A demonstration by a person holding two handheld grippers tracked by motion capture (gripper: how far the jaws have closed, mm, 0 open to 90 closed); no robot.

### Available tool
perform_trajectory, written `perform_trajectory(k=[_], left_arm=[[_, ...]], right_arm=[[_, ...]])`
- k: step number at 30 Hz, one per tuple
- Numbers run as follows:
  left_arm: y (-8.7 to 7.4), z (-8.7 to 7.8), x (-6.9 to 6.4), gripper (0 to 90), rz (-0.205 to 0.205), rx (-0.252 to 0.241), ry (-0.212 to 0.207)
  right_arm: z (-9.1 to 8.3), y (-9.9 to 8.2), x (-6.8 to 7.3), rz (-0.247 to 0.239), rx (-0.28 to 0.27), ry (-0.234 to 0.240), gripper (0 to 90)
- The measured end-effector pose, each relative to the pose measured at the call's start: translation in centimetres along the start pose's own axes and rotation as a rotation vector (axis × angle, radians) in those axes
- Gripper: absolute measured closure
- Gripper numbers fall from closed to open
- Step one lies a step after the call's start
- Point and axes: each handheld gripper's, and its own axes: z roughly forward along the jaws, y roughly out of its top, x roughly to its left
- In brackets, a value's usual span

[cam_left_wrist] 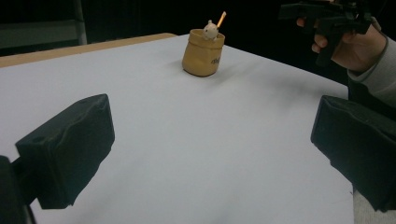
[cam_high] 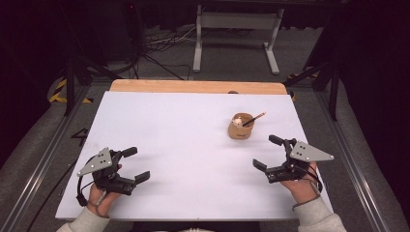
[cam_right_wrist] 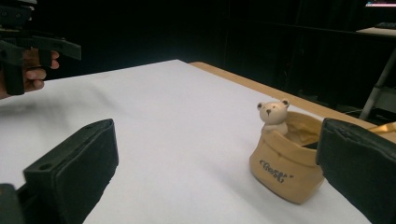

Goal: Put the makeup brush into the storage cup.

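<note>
A tan pot [cam_high: 240, 127] stands right of centre on the white tabletop [cam_high: 183, 140]. It has a small pale bear figure [cam_high: 237, 120] at its rim and a pencil [cam_high: 255, 119] leaning out to the right. My right gripper [cam_high: 263, 152] is open a little in front and to the right of the pot, with nothing between its jaws. My left gripper [cam_high: 139, 164] is open near the front left, far from the pot. In the right gripper view the pot [cam_right_wrist: 282, 163] and bear [cam_right_wrist: 273, 116] sit close ahead, partly behind the right jaw. In the left gripper view the pot [cam_left_wrist: 202, 53] is far off.
A wooden table edge [cam_high: 193, 87] shows beyond the white top. Behind it on the floor are a grey metal stand [cam_high: 237, 34] and loose cables [cam_high: 159, 46]. Rails run along both sides of the table. White surface lies bare between the two grippers.
</note>
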Motion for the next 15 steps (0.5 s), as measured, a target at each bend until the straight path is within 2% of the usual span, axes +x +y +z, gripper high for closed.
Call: perform_trajectory(k=[4,12,15], left_arm=[[-0.3,0.1,-0.1,0.5,-0.012,-0.008,-0.001],[-0.7,0.2,0.1,0.5,-0.008,-0.012,0.008],[-1.1,0.5,0.2,0.5,-0.019,-0.014,0.009]], right_arm=[[0.2,-1.1,0.3,0.006,-0.011,0.008,0.0],[0.7,-2.6,0.8,0.009,0.000,0.016,0.0],[0.9,-3.1,1.0,0.012,0.004,0.014,0.0]])
